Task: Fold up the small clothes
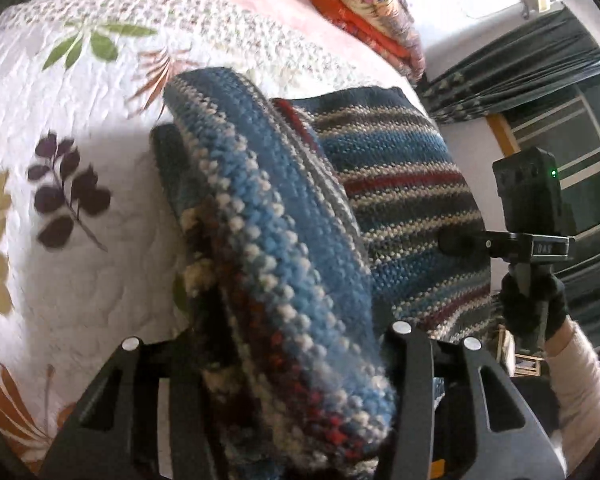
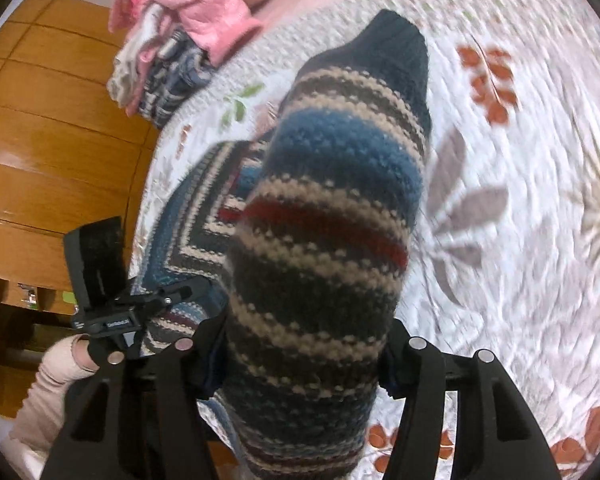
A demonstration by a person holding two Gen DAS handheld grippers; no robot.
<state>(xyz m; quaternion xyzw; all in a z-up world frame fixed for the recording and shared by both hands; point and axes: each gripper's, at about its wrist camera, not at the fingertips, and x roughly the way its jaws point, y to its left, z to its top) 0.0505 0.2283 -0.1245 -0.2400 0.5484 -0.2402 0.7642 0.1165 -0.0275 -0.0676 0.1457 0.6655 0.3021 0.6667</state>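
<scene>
While both tongs (image 1: 296, 364) (image 2: 300, 364) pinch it, striped knit (image 1: 400, 200) between them

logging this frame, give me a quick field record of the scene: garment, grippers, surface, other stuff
garment: striped knit, lifted off the bed at both ends
left gripper: shut on the knit
right gripper: shut on the knit
surface: leaf-print quilt
clothes pile: at the bed edge, pink on top
folded blankets: far side of the bed
</scene>
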